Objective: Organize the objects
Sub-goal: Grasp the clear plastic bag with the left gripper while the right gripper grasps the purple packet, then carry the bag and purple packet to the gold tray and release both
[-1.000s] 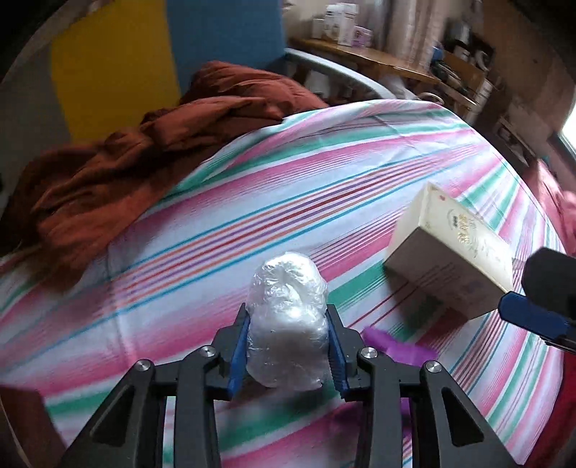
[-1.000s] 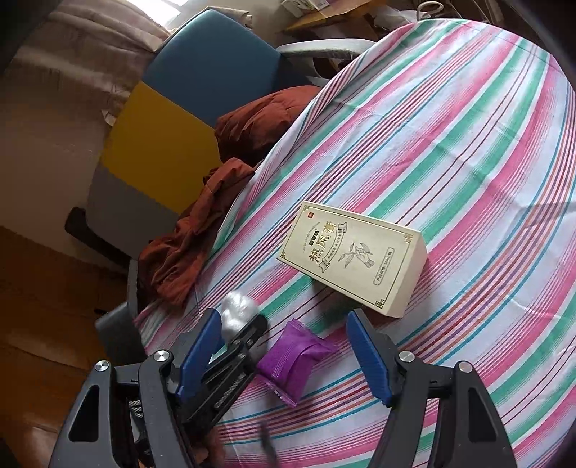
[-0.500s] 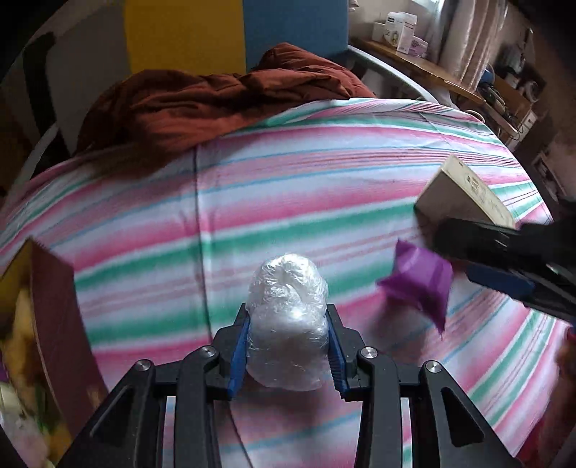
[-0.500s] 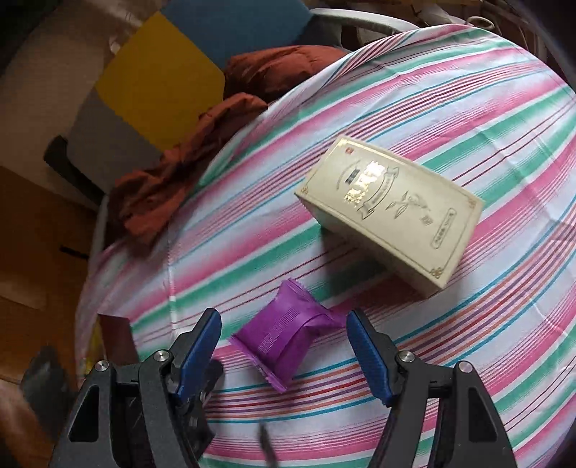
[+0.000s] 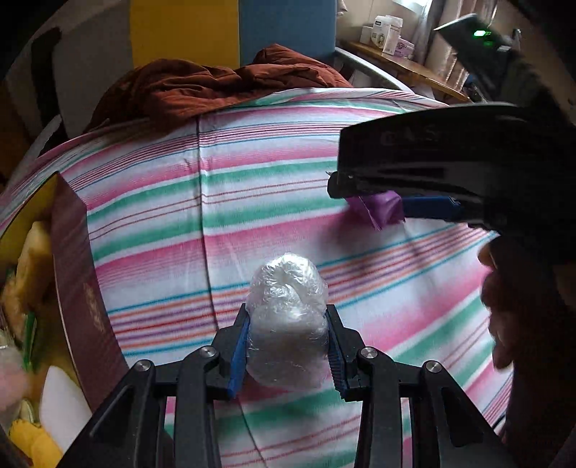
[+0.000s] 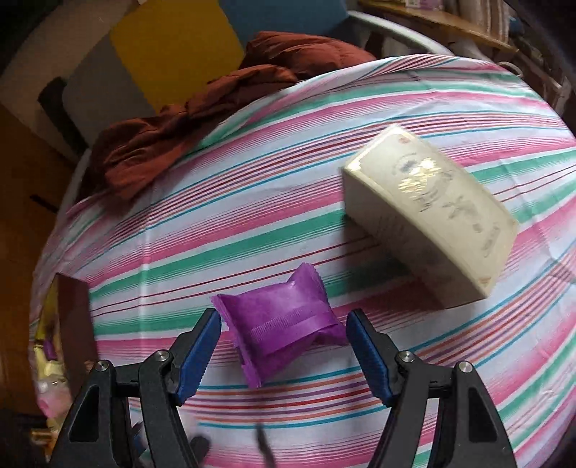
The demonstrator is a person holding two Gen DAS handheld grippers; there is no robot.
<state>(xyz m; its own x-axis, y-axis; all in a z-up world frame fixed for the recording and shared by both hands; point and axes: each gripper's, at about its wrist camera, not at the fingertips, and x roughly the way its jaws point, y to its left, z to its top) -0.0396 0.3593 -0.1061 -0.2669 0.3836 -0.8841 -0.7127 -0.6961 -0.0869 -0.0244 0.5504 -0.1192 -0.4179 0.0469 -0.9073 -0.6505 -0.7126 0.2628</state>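
Observation:
My left gripper [image 5: 287, 354] is shut on a clear plastic-wrapped white bundle [image 5: 286, 316] and holds it above the striped tablecloth [image 5: 216, 201]. My right gripper [image 6: 284, 351] is open, its blue pads on either side of a purple packet [image 6: 280, 322] that lies on the cloth. The purple packet also shows in the left wrist view [image 5: 381, 208], under the right gripper's black body [image 5: 450, 165]. A cream box [image 6: 428, 216] with gold print lies on the cloth to the right of the packet.
A dark red open box [image 5: 77, 288] holding yellow and white items stands at the table's left edge; it also shows in the right wrist view [image 6: 72, 324]. A rust-brown cloth [image 5: 216, 86] is heaped at the far edge, against a blue and yellow chair [image 5: 234, 32].
My left gripper has swung left with the bundle, bringing the dark red box into view. My right gripper has moved forward until its open pads flank the purple packet.

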